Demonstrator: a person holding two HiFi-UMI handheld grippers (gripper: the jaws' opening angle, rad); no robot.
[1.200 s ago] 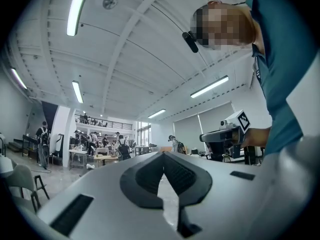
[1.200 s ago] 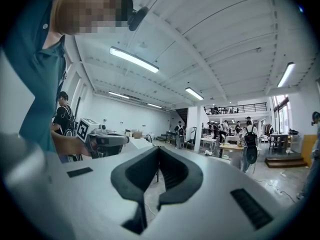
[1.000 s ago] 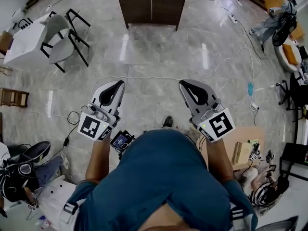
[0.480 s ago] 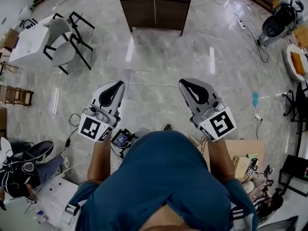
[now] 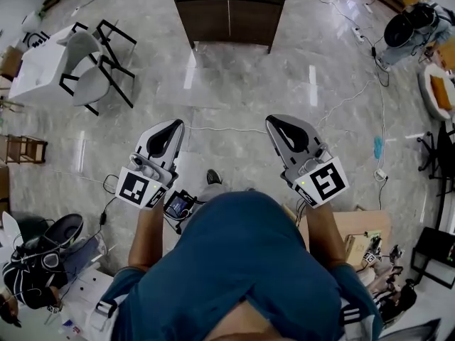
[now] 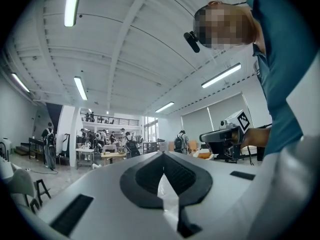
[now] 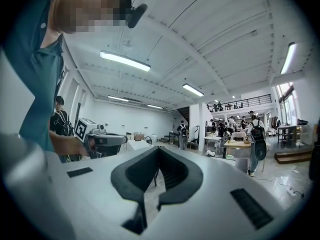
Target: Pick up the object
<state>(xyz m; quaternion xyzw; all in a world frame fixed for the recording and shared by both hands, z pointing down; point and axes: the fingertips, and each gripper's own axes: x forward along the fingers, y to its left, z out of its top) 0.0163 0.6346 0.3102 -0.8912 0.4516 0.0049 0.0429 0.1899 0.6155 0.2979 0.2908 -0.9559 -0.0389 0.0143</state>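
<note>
Floor [image 5: 234,98] was glossy polished stone; cabinet [image 5: 227,20] dark matt wood; left gripper [image 5: 173,123] and right gripper [image 5: 273,121] smooth matt grey plastic; shirt [image 5: 242,261] teal cloth.

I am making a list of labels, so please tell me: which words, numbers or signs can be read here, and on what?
No word or number can be read.
Left marker cube: a black-and-white square pattern, no letters.
Right marker cube: the same kind of pattern, no letters.
Small screen near the person's left hand: too small to read.
</note>
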